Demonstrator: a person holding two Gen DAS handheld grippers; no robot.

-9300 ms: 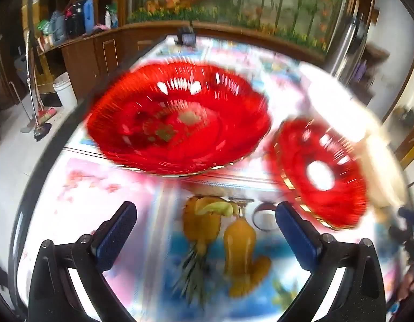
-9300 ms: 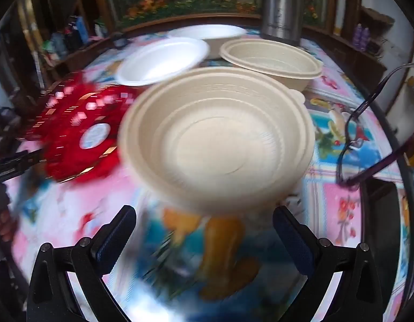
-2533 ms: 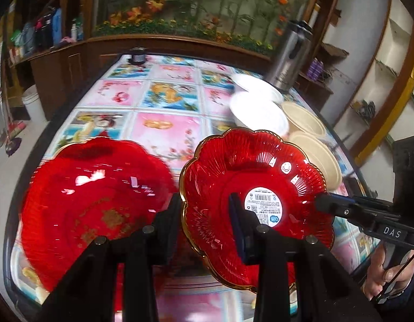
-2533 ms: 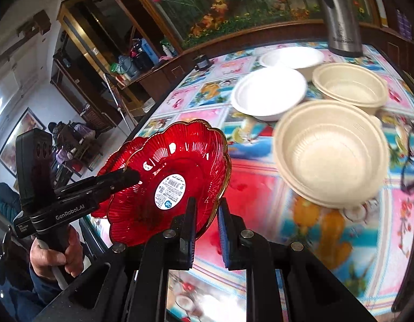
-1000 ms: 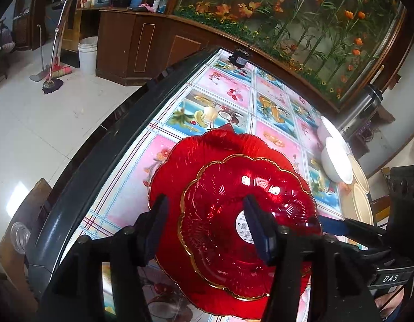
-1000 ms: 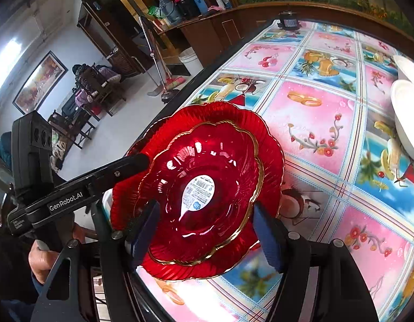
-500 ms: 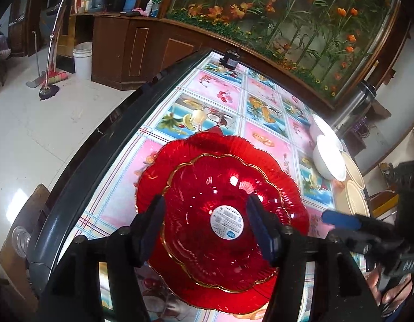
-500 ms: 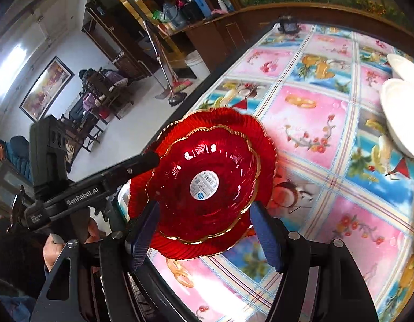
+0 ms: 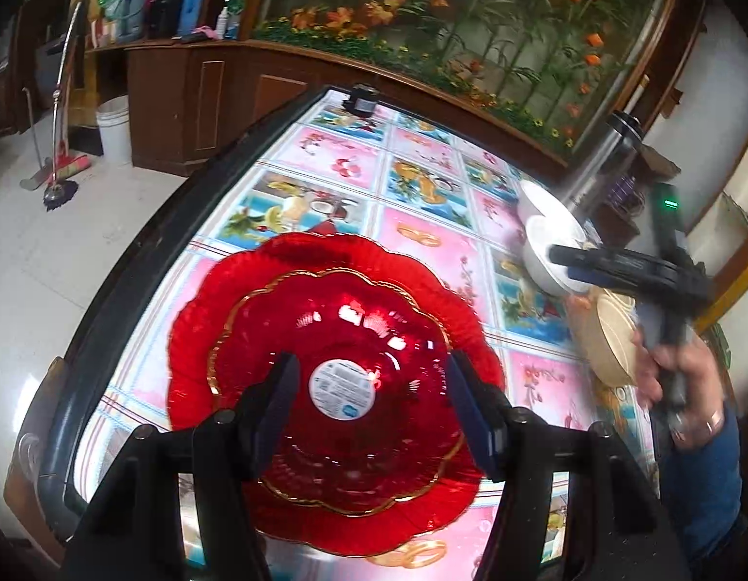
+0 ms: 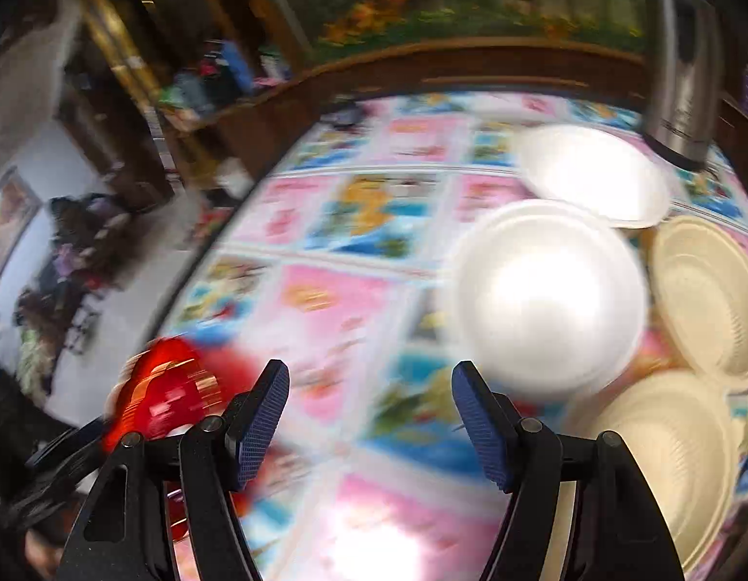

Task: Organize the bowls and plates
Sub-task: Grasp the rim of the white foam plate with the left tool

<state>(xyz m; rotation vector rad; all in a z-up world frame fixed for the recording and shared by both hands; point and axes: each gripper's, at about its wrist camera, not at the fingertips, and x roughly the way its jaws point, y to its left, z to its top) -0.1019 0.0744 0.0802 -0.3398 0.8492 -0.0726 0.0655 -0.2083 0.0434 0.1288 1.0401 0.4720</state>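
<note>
Near the bench's front-left corner, my left-wrist view shows the smaller red plate (image 9: 342, 387) nested inside the larger red plate (image 9: 219, 310); its gold rim sits within the larger one's scalloped edge and a round white label marks its centre. I see my left gripper (image 9: 371, 406) above this stack with its fingers (image 9: 471, 411) apart; its opening has widened slightly over the last second, and the blue pads touch neither plate. The bench (image 9: 335, 160) carries a cloth printed with pink and blue fruit panels.

Right of the stack, in the same view, my right gripper (image 9: 563, 264) reaches over the far bowls, held by a hand (image 9: 674, 368) with a blue sleeve below it. A white bowl (image 9: 543, 237) lies under its tip, and a cream bowl (image 9: 611, 339) stands just beside the hand. A steel flask (image 9: 601, 160) rises behind them.

From the right-wrist view, which is blurred, I see the fingers (image 10: 260, 416) of that gripper apart with nothing between them. A white bowl (image 10: 548, 295) lies ahead, a second white bowl (image 10: 592, 174) beyond it, touching or overlapping at the rims. Two cream bowls (image 10: 708, 290) (image 10: 664, 455) lie to the right, close together. The red stack shows at the lower left edge as a smear.
</note>
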